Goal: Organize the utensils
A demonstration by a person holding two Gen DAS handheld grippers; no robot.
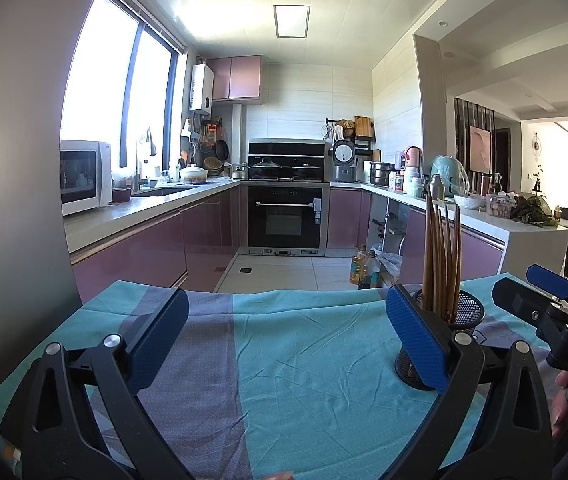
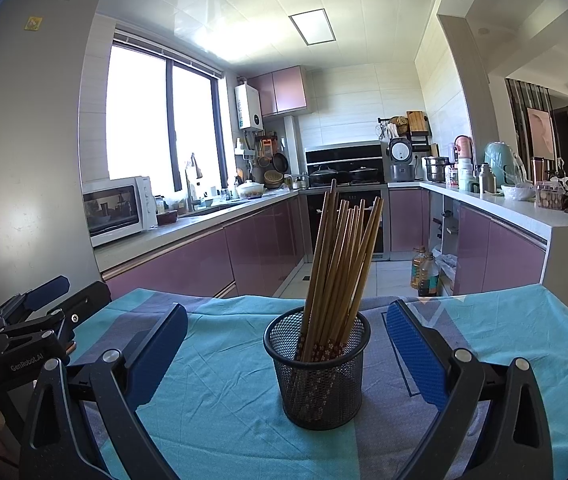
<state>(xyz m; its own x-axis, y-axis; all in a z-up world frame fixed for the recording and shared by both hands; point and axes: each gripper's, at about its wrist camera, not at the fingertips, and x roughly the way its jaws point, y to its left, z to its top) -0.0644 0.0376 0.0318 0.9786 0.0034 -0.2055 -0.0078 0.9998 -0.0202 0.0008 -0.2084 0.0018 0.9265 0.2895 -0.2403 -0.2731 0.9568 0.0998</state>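
Note:
A black mesh cup stands upright on the blue and purple cloth and holds several wooden chopsticks. My right gripper is open and empty, its jaws wide on either side of the cup, not touching it. My left gripper is open and empty over bare cloth. In the left wrist view the cup with its chopsticks sits partly behind the gripper's right finger. The right gripper shows at the right edge there, the left gripper at the left edge of the right wrist view.
The cloth-covered table ends at a far edge with kitchen floor beyond. Oil bottles stand on the floor. Purple cabinets and counters run on both sides. A grey fridge wall rises at the left.

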